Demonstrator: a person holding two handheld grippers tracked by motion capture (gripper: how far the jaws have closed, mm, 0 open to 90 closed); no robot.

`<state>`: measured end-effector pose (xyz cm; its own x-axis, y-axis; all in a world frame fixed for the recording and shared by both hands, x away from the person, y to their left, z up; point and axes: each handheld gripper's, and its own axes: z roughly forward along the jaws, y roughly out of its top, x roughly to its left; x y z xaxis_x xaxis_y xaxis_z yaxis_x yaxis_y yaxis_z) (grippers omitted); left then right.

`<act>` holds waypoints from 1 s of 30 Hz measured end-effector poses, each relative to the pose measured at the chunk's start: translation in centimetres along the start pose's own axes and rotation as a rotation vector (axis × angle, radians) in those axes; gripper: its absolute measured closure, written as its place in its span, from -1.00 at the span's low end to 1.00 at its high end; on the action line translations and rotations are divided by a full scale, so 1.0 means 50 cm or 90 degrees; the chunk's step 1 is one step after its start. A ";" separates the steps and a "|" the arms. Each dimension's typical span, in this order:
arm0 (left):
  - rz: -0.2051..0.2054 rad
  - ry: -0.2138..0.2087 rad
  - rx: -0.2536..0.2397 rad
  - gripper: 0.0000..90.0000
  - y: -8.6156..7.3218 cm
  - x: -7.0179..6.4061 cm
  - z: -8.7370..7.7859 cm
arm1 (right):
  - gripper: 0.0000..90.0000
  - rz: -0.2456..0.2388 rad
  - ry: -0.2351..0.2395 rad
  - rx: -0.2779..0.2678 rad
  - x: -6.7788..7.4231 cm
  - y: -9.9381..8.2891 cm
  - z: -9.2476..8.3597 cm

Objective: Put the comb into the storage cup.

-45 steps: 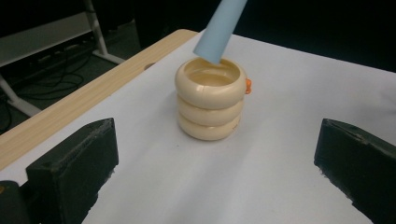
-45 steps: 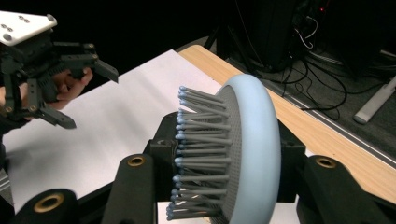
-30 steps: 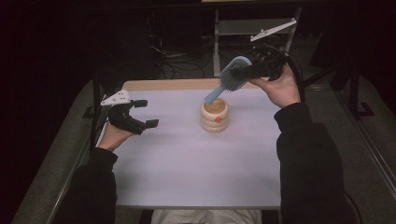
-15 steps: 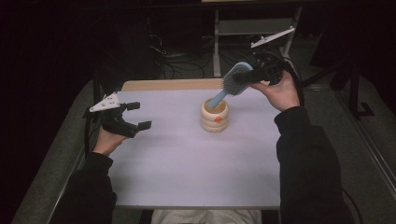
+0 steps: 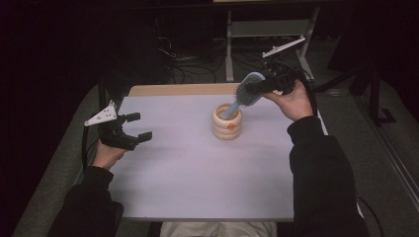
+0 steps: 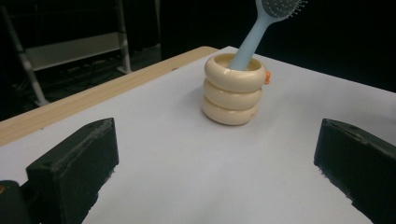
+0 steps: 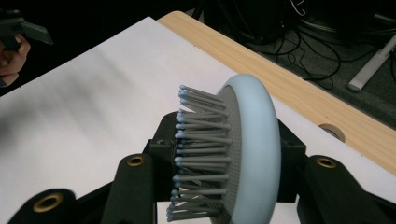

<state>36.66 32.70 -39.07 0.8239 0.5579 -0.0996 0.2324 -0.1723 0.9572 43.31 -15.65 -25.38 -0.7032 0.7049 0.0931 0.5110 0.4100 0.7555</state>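
Right tongs [image 5: 264, 86] clenched on the head of a pale blue plastic hairbrush [image 5: 245, 93], bristles showing between the jaws in the right gripper view. Handle angled down into a cream, ring-stacked holder [image 5: 227, 122] standing upright on the white surface [image 5: 197, 173]. Left tongs [image 5: 137, 127] released, jaws wide apart, low over the surface's left edge, well apart from the holder.

room dark | table [image 5: 188, 182] white, wooden edge | metal stand [image 5: 269, 29] | floor cables [image 5: 192, 66]
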 end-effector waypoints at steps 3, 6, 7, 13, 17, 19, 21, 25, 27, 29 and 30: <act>-0.006 0.000 -0.005 -1.00 -0.010 0.001 -0.007 | 0.19 0.003 0.003 0.004 -0.003 -0.003 0.010; -0.004 0.006 0.005 -1.00 -0.020 0.002 -0.010 | 0.19 0.004 0.005 0.008 -0.004 -0.006 0.020; -0.004 0.007 0.009 -1.00 -0.024 0.003 -0.011 | 0.19 0.005 0.007 0.009 -0.005 -0.008 0.024; -0.021 0.013 0.023 -1.00 -0.044 0.008 -0.018 | 0.19 0.006 0.012 0.019 -0.005 -0.017 0.042; -0.024 0.020 0.034 -1.00 -0.057 0.009 -0.026 | 0.19 0.011 0.017 0.021 -0.009 -0.024 0.052; -0.027 0.026 0.038 -1.00 -0.065 0.011 -0.029 | 0.19 0.014 0.019 0.022 -0.010 -0.028 0.057; -0.042 0.023 0.039 -1.00 -0.073 0.014 -0.031 | 0.19 0.015 0.022 0.025 -0.010 -0.032 0.062; -0.050 0.029 0.060 -1.00 -0.092 0.018 -0.031 | 0.19 0.017 0.026 0.023 -0.014 -0.040 0.070; -0.050 0.032 0.065 -1.00 -0.097 0.017 -0.031 | 0.19 0.022 0.029 0.021 -0.016 -0.045 0.074; -0.049 0.036 0.069 -1.00 -0.101 0.017 -0.033 | 0.19 0.027 0.032 0.022 -0.019 -0.050 0.077; -0.052 0.037 0.067 -1.00 -0.102 0.017 -0.034 | 0.19 0.031 0.033 0.021 -0.020 -0.053 0.079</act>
<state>35.29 35.42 -43.58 0.7701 0.6184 -0.1568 0.3525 -0.2076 0.9125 44.63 -15.16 -30.03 -0.7016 0.6937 0.1629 0.5604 0.3960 0.7274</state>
